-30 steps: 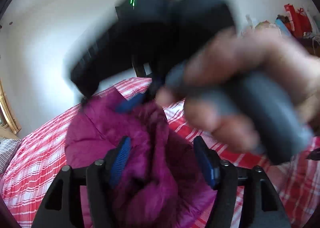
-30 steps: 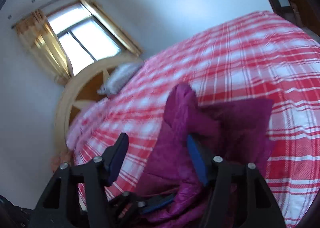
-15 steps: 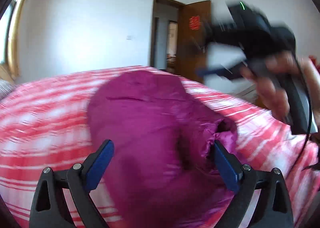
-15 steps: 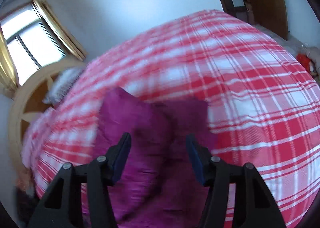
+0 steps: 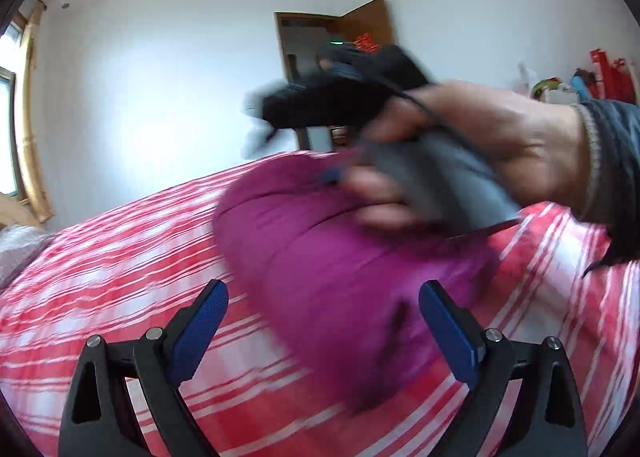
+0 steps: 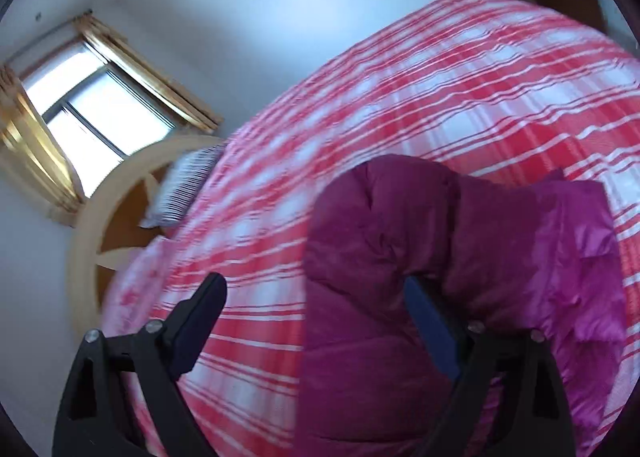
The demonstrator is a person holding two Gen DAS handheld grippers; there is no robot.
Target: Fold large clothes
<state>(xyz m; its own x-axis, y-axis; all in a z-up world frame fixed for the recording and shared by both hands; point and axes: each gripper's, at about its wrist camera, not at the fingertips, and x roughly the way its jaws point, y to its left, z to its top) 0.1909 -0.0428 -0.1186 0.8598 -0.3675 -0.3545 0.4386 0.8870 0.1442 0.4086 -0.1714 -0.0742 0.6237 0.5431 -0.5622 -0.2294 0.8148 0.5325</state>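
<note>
One magenta padded jacket [image 5: 320, 277], bunched mid-bed on red plaid bedspread [image 5: 120, 257]. Left gripper [image 5: 320, 333] wide open, empty. Right gripper [image 6: 316, 321] just opened wide, jacket at its 3 o'clock finger, unpressed. Pillow [image 6: 184, 185] at 10 o'clock. Risk: puffy filling springing fold open once released.

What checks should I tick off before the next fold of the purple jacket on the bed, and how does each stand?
1. Left gripper open, jaws just widened, nothing pinched: ok.
2. Right gripper open, jaws just widened; jacket fabric drapes over one finger, unpinched: ok.
3. Purple jacket lying on the bed: ok.
4. Jacket flat and smooth: not ok, bunched into a hump.
5. Jacket edges and sleeves located: cannot tell, blurred.
</note>
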